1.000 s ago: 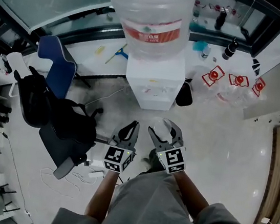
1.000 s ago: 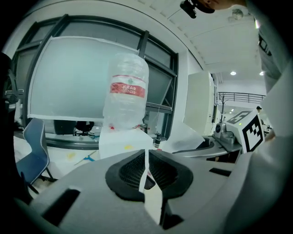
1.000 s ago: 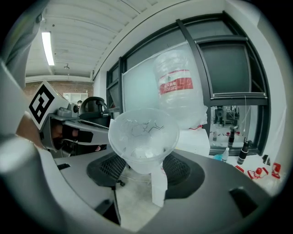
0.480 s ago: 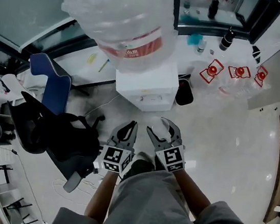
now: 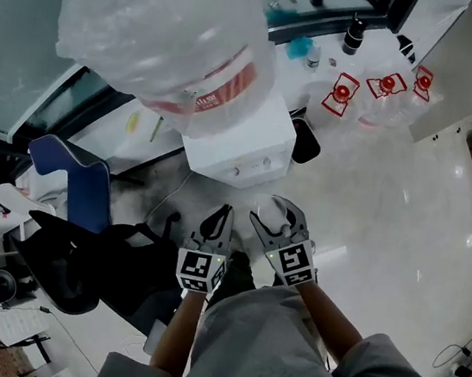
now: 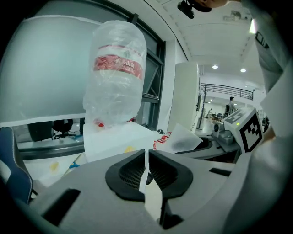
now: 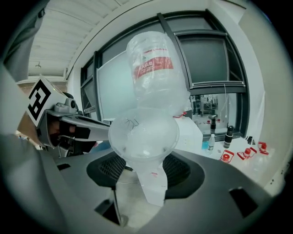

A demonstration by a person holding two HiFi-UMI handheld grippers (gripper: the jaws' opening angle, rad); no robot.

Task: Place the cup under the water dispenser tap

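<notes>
The white water dispenser [image 5: 240,145] carries a big clear upturned bottle [image 5: 162,29] and stands just ahead of both grippers. My right gripper [image 5: 275,218] is shut on a clear plastic cup [image 5: 270,207], mouth facing forward, held short of the dispenser's front. In the right gripper view the cup [image 7: 144,135] sits between the dark pads [image 7: 183,171], with the bottle [image 7: 153,68] behind it. My left gripper [image 5: 225,217] hangs beside it with jaws together and nothing in them. The left gripper view shows its own jaws closed to a slit [image 6: 146,171] and the dispenser [image 6: 116,139] ahead.
A blue chair [image 5: 76,183] and a black office chair with a bag [image 5: 99,264] stand at the left. Several red-capped bottles [image 5: 381,86] lie on the floor to the right of the dispenser, by a black object [image 5: 305,141]. A window ledge holds small bottles [image 5: 353,34].
Both grippers have come forward and a little down toward the dispenser, which now looms larger and closer in the head view. The cup stays in the right gripper.
</notes>
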